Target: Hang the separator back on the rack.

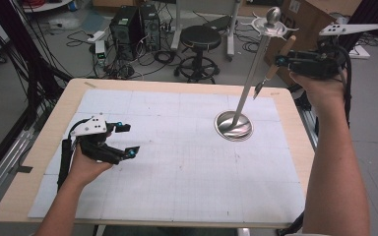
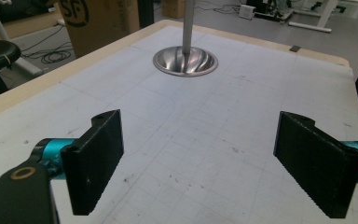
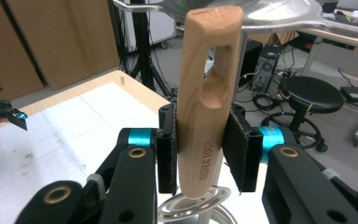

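Observation:
A metal rack stands on the white grid mat (image 1: 177, 162), with a round base (image 1: 234, 125), a slanting pole (image 1: 253, 73) and a ring of hooks (image 1: 271, 27) at the top. My right gripper (image 1: 285, 60) is held high beside those hooks, shut on a wooden-handled utensil (image 1: 275, 66) whose thin dark tip points down. In the right gripper view the wooden handle (image 3: 208, 93) is clamped between both pads, its slotted top end just under the hook ring (image 3: 270, 14). My left gripper (image 1: 131, 139) rests low at the mat's left, open, with nothing between its jaws (image 2: 200, 163); the rack base (image 2: 185, 60) lies ahead of it.
Beyond the table's far edge are a black stool (image 1: 200, 39), computer towers (image 1: 135, 24), floor cables and a cardboard box (image 1: 310, 19). The wooden table rim (image 1: 44, 142) runs close to the left hand.

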### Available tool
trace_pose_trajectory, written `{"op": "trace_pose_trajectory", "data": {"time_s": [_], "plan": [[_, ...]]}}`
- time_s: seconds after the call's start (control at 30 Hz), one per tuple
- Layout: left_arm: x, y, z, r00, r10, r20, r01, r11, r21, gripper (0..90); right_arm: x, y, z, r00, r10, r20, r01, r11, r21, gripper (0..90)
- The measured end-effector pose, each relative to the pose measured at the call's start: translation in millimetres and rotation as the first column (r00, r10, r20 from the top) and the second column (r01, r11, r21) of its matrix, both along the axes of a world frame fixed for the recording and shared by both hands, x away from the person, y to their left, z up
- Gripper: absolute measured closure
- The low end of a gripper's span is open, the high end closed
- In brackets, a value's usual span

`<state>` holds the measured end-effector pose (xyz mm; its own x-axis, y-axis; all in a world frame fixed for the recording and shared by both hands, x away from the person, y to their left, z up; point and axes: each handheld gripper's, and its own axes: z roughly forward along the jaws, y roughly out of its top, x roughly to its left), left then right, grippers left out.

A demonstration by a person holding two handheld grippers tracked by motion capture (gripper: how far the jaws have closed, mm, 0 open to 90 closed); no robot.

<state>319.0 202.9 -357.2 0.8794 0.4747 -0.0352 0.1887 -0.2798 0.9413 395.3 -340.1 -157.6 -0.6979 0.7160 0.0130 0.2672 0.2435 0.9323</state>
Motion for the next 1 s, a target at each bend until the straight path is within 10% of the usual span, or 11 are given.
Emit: {"op": "trace_pose_trajectory", "data": {"time_s": [1.0], "plan": [[2.9,-0.9,-4.7,0.9999,-0.003,-0.014,0.003,1.0,0.008,16.6,21.1,-5.4,-2.7,0.9983,-0.046,-0.036,0.046,0.999,-0.003,67.7]]}}
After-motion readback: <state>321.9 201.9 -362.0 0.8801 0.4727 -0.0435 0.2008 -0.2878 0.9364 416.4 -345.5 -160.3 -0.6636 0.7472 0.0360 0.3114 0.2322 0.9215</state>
